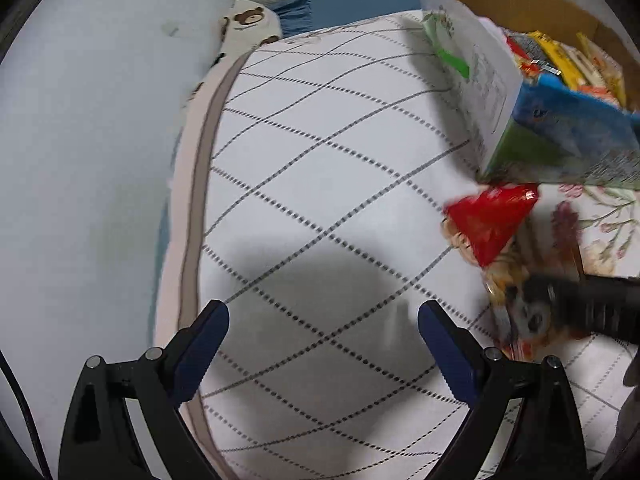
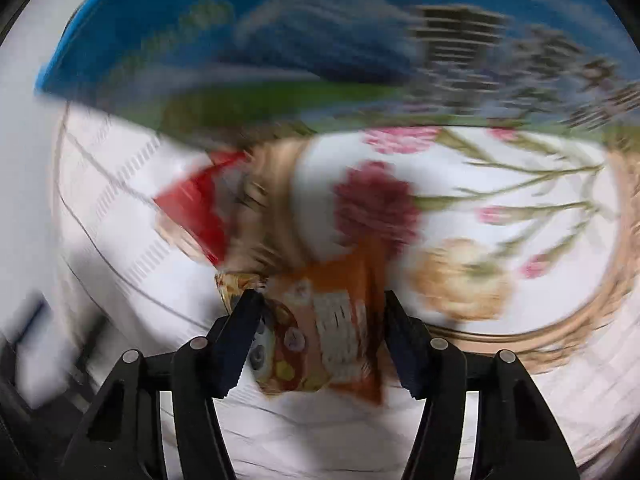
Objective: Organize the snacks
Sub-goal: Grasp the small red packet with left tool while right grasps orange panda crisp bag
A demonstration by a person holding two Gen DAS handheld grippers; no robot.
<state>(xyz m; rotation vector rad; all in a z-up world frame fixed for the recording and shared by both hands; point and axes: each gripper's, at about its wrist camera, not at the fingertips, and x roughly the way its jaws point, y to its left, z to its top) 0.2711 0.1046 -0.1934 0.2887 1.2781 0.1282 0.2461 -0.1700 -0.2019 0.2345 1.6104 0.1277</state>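
My left gripper (image 1: pixel 323 322) is open and empty above a white quilted bed cover (image 1: pixel 320 160). A cardboard box (image 1: pixel 532 92) with blue and green printed sides stands at the upper right and holds several snack packs (image 1: pixel 560 56). A red snack bag (image 1: pixel 490 220) lies in front of it. My right gripper (image 2: pixel 320 316) is shut on an orange snack pack (image 2: pixel 324 332); it also shows in the left wrist view (image 1: pixel 568 304). The right wrist view is blurred. The red bag (image 2: pixel 196 208) and the box (image 2: pixel 240 40) lie ahead of it.
A floral cloth (image 2: pixel 500 200) lies under the box area on the right. A bear-print pillow (image 1: pixel 248 24) and a blue sheet (image 1: pixel 360 4) sit at the far edge. A pale wall (image 1: pixel 80 140) runs along the left.
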